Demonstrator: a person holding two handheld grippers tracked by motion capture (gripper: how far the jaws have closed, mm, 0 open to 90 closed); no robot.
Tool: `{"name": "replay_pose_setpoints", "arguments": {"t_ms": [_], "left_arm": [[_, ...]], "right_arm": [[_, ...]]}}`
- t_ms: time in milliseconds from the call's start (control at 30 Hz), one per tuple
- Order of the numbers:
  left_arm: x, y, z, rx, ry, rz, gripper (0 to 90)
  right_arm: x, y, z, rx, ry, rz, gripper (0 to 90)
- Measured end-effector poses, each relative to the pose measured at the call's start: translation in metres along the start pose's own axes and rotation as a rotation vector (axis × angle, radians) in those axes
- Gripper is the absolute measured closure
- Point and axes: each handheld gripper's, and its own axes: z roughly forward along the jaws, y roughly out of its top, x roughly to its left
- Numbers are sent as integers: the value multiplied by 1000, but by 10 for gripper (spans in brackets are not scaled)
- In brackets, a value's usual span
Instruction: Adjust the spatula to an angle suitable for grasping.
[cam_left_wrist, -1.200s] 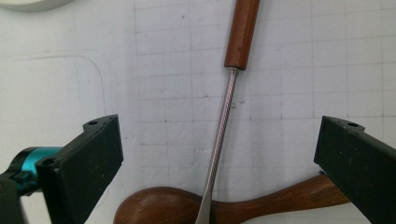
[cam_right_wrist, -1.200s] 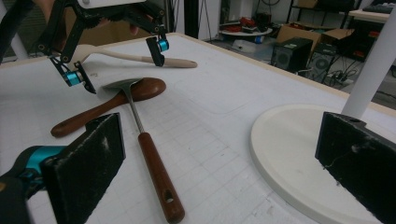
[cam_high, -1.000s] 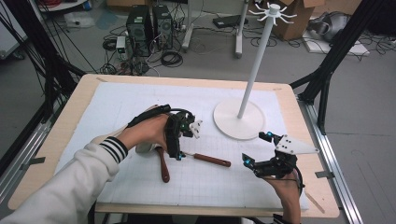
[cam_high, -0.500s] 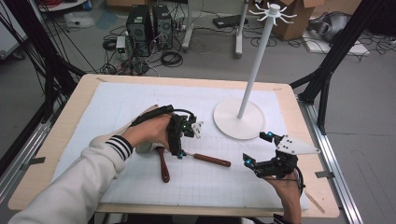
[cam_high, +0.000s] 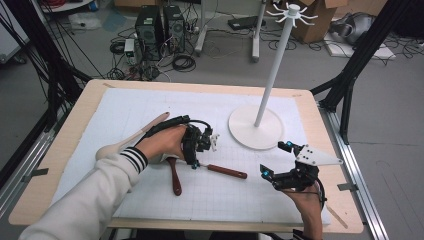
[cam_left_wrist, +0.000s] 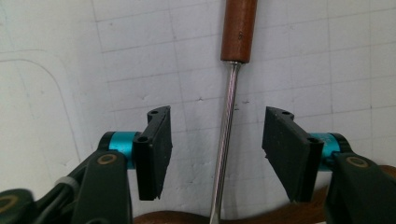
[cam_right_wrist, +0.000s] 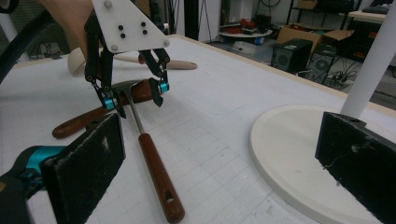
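The left gripper (cam_high: 200, 150) hung over the hammer (cam_high: 220, 170), which lay on the white gridded surface (cam_high: 150, 105). Its fingers (cam_left_wrist: 154, 149) had just been closing and stood on either side of the metal shank, not yet touching it. The hammer's shank crossed a brown wooden spoon (cam_high: 175, 177). The right gripper (cam_high: 280, 162) hovered near the white stand (cam_high: 256, 126), its fingers (cam_right_wrist: 84, 163) spread wide and holding nothing.
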Motion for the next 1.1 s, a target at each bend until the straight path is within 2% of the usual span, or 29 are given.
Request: {"name": "replay_pose_setpoints", "arguments": {"t_ms": [167, 333, 467, 667, 1100], "left_arm": [[0, 2, 4, 16, -10, 1, 494], [-2, 6, 7, 29, -18, 20, 566], [-3, 7, 12, 57, -36, 24, 613], [-3, 12, 14, 76, -22, 38, 687], [-4, 17, 18, 118, -29, 62, 741]], "right_arm": [[0, 0, 0, 0, 2, -2, 5], [0, 0, 0, 0, 2, -1, 5], [1, 0, 1, 5, 7, -1, 4], [0, 0, -1, -4, 4, -5, 5], [-1, 0, -3, -11, 1, 3, 4]]}}
